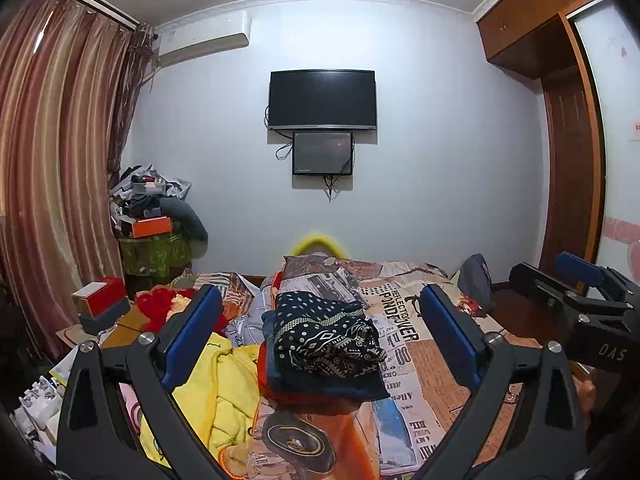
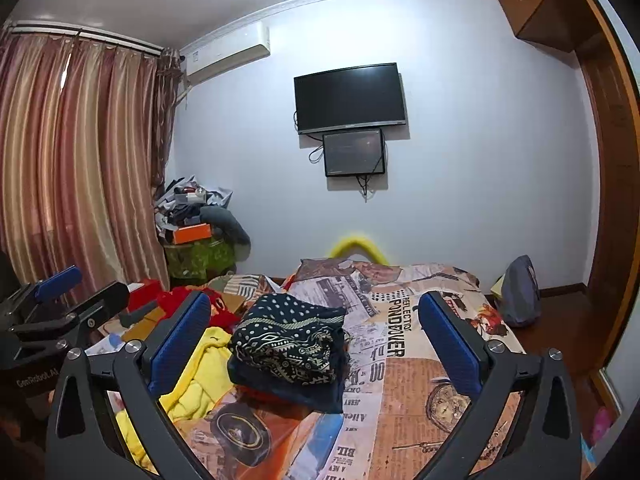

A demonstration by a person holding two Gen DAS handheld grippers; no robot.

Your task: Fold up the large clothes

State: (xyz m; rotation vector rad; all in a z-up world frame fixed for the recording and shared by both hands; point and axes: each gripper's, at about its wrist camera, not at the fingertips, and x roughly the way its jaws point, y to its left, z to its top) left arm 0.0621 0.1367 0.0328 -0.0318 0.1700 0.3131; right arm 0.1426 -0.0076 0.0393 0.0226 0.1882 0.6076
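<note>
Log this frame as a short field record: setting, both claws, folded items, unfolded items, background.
setting: bed with newspaper-print bedspread
left claw: open, empty, raised above the bed
right claw: open, empty, raised above the bed
folded: patterned navy garment on top of a small stack
unfolded: yellow garment crumpled left of the stack; red garment behind it
background: wall-mounted TV, smaller screen below it, striped curtains
</note>
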